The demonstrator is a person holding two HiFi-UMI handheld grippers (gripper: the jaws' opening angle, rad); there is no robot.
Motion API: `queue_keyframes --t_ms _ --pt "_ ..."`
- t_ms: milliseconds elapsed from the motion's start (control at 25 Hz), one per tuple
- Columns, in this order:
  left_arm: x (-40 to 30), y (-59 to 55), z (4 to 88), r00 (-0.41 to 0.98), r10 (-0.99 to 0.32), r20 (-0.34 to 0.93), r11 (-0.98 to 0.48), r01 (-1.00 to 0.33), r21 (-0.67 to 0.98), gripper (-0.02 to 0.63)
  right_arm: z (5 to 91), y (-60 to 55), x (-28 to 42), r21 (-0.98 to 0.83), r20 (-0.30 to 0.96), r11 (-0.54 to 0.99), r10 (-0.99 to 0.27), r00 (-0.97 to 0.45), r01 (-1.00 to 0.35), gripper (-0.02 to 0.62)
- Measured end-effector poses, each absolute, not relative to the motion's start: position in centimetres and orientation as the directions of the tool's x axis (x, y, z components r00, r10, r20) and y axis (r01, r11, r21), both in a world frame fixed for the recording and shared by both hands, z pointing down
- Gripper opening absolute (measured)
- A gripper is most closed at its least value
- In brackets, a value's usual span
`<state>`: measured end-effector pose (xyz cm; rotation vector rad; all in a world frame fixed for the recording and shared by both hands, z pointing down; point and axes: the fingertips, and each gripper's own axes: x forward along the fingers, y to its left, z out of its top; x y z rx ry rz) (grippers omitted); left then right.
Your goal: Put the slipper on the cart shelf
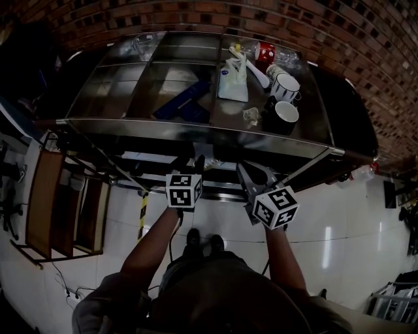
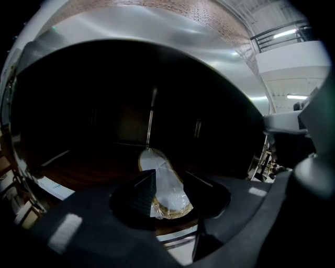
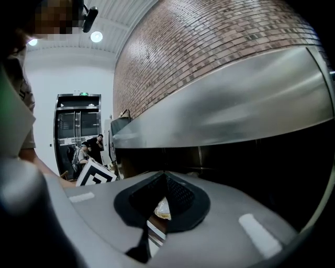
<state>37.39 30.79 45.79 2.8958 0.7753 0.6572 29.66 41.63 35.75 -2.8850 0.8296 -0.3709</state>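
Note:
A slipper (image 2: 166, 186) wrapped in clear plastic lies on the dark lower shelf (image 2: 89, 168) of the steel cart (image 1: 196, 128). In the left gripper view, my left gripper (image 2: 170, 170) is open around it. The left jaw is at the slipper's edge and the right jaw stands apart from it. My right gripper (image 3: 164, 174) is shut and empty, and a bit of the slipper (image 3: 163, 209) shows below its jaws. In the head view both grippers (image 1: 189, 163) (image 1: 247, 168) point under the cart's top, which hides the slipper.
On the cart's top stand two mugs (image 1: 285, 85) (image 1: 285, 117), a white bag (image 1: 233, 82), a blue object (image 1: 186, 102) and a red can (image 1: 264, 51). A wooden rack (image 1: 59, 202) is on the floor at the left. A brick wall (image 1: 261, 16) rises behind the cart.

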Motion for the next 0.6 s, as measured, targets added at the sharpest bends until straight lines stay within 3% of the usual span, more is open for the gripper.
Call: queue_keyframes --t_ms 320,600 --pt "36.2 29.8 40.9 0.799 0.501 0.332 -0.864 0.485 0.134 0.057 35.2 40.3 30.6 -0.176 0.181 -0.82 -0.57 0.801 -0.544 -0.002" --pt "34.7 29.2 39.5 0.787 0.517 0.336 -0.854 0.5 0.142 0.021 35.0 40.0 30.7 -0.189 0.177 -0.812 -0.581 0.794 -0.552 -0.002"
